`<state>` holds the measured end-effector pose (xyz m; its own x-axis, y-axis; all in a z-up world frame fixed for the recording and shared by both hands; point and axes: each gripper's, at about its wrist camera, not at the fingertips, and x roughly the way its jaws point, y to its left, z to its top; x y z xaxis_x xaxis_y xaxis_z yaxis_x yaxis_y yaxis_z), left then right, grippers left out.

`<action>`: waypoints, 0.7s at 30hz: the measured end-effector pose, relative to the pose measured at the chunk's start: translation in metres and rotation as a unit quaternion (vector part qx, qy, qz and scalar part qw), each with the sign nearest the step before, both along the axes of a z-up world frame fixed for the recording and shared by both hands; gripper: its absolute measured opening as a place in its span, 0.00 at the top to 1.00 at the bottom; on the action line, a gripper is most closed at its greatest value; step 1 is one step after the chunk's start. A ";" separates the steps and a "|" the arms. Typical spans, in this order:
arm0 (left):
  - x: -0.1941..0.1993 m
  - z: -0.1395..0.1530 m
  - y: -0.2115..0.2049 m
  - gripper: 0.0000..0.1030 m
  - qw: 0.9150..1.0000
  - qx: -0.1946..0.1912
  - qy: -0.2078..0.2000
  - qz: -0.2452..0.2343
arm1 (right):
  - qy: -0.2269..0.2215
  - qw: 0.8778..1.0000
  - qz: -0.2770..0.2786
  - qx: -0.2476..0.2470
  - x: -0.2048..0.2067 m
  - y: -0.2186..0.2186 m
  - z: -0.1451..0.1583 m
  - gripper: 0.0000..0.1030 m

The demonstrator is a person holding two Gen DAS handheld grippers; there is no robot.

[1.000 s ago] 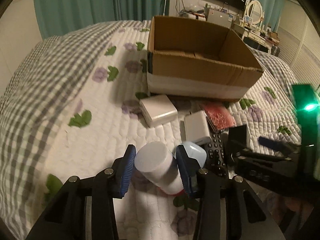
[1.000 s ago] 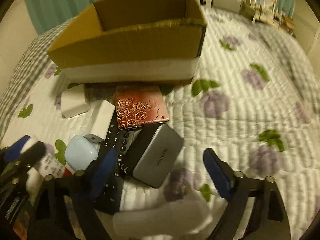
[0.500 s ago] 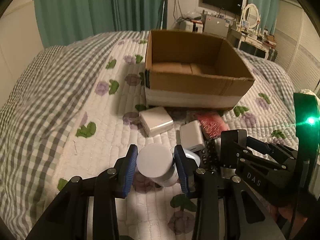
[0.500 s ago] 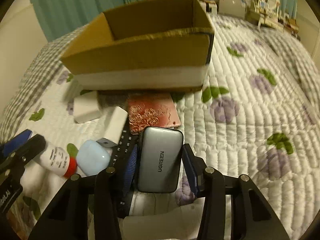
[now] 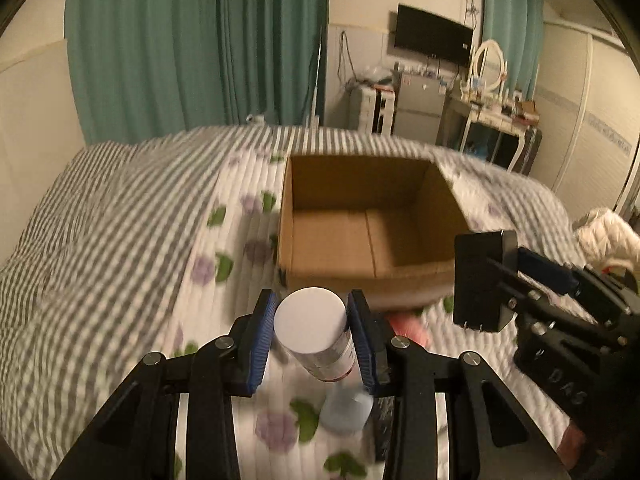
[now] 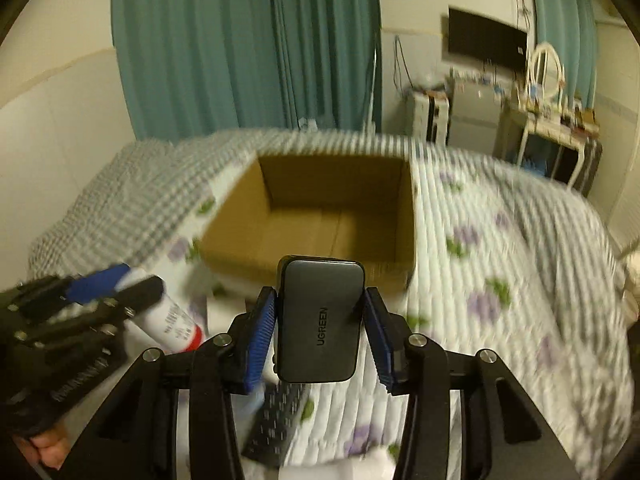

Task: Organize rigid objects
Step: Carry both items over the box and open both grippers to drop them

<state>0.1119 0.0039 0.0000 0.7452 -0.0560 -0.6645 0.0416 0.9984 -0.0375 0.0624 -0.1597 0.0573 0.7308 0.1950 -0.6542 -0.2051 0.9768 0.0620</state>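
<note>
Both claws are loaded, the right gripper (image 6: 320, 330) clamped on the grey UGREEN power bank (image 6: 320, 320) and the left gripper (image 5: 310, 334) on a white bottle (image 5: 312, 330), low centre before the empty cardboard box (image 5: 360, 276); remote control (image 6: 276, 420) and blue case (image 5: 346, 410) remain on the quilt.

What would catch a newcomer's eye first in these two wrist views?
The open cardboard box on the quilted bed, dead centre in both views. In front of it each gripper grips something: the left gripper a white bottle, the right gripper a grey UGREEN charger. Teal curtains fill the back wall.
</note>
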 end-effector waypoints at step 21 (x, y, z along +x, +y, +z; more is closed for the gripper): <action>0.147 -0.036 -0.019 0.64 0.999 0.017 0.032 -0.030 | 0.007 1.000 0.008 -0.029 0.128 -0.003 -0.010 0.58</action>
